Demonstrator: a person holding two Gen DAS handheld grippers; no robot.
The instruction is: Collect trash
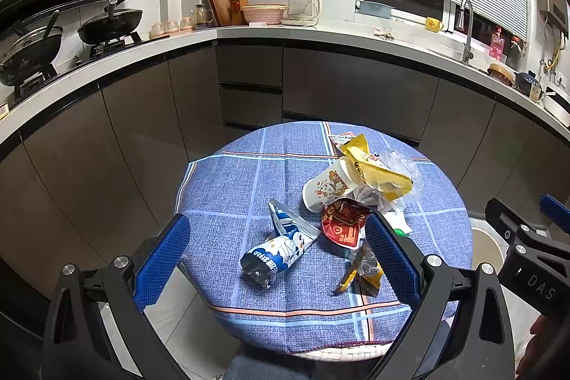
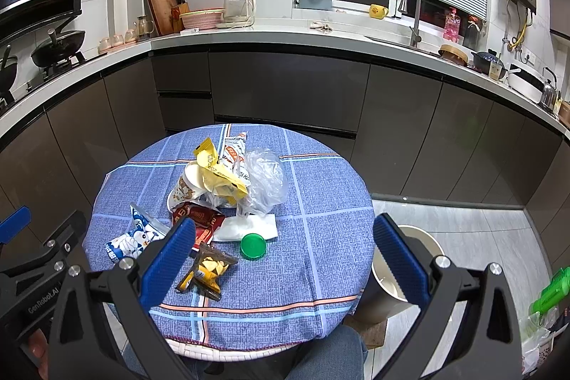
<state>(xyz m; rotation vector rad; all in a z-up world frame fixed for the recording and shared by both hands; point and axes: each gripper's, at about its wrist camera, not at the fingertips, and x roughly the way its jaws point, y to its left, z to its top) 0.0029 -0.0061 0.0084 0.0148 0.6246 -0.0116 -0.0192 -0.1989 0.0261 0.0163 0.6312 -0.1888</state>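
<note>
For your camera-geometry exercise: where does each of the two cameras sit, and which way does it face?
Left wrist: on the left gripper, above the table's near edge, facing the blue-white wrapper; the right gripper shows beside it.
Right wrist: on the right gripper, facing the green lid; the left gripper shows.
Shared: round table, paper cup, kitchen counter.

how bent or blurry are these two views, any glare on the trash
Left wrist view: strong fisheye, the countertop bows into an arc; centre sharp, blue-white wrapper legible. Right wrist view: same bending, dark corners; clear plastic bag shows soft highlights, the green lid a mild sheen; no real blur.
</note>
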